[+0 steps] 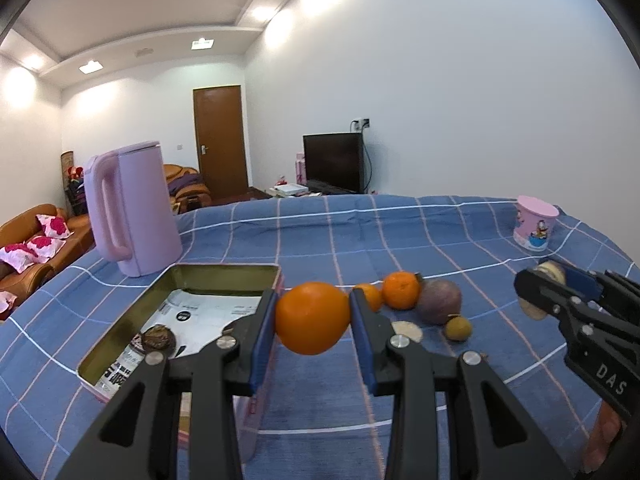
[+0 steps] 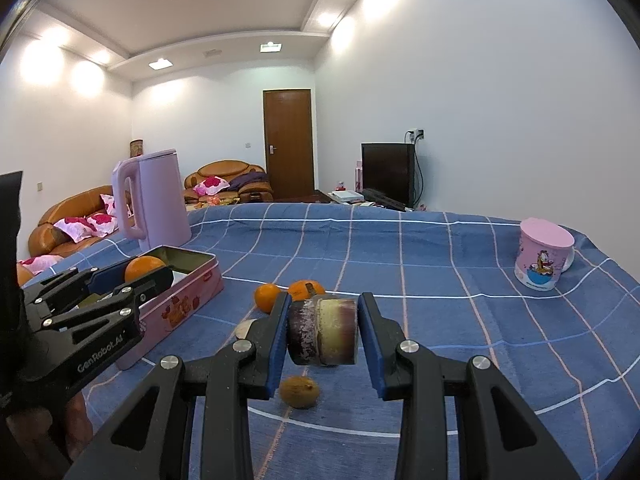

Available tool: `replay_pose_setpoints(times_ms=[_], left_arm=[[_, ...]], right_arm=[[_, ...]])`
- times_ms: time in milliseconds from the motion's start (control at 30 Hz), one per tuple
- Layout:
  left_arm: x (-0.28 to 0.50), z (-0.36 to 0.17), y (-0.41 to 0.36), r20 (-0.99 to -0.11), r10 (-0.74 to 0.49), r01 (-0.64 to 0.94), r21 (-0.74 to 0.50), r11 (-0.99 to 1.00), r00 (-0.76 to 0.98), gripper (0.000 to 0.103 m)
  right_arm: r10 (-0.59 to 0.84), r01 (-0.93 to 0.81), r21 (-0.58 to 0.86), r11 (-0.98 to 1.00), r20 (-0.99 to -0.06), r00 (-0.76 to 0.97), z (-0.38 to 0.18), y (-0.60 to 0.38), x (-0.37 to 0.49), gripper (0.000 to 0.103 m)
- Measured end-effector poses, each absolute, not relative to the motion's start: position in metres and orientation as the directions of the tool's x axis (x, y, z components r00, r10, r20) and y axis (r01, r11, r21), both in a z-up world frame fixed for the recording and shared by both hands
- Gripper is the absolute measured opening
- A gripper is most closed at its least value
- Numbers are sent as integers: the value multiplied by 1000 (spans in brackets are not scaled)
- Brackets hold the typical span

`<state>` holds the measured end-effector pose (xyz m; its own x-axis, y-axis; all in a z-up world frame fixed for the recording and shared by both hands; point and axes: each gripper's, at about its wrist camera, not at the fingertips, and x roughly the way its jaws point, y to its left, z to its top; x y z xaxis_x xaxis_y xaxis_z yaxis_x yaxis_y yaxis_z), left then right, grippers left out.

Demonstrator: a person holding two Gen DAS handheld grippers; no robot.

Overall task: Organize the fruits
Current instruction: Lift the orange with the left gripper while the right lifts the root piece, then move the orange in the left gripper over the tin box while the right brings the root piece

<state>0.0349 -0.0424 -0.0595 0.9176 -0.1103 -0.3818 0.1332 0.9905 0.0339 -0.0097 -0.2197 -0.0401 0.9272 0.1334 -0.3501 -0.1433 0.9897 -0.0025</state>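
Orange fruit, one large orange [image 1: 312, 318], is pinched between the jaws of the left gripper [image 1: 313, 320], just beside the open pink tin [image 1: 224, 272]. A short sugarcane piece [image 2: 323, 331] is clamped by the jaws of the right gripper [image 2: 323, 334] above the desk with blue checked cloth [image 2: 420, 264], where two small oranges [image 2: 267, 297] are lying.

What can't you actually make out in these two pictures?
- Tin contents: in the left wrist view the left gripper and its orange hide the near part; in the right wrist view the tin's wall does.
- Print on the paper in the tin: too small to read.
- Pale slice by the fruits: half hidden behind a finger in both views.
- Person: only part of a hand shows, cut off by the edge.
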Motion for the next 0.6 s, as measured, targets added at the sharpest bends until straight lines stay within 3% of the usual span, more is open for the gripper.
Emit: replay_pose_setpoints(times_ms=[600], left_arm=[[46,-61,-4,-426,-48,61,17,998,904,38]], right_arm=[[213,-233,-8,972,-378,901,-41,-179,10,36]])
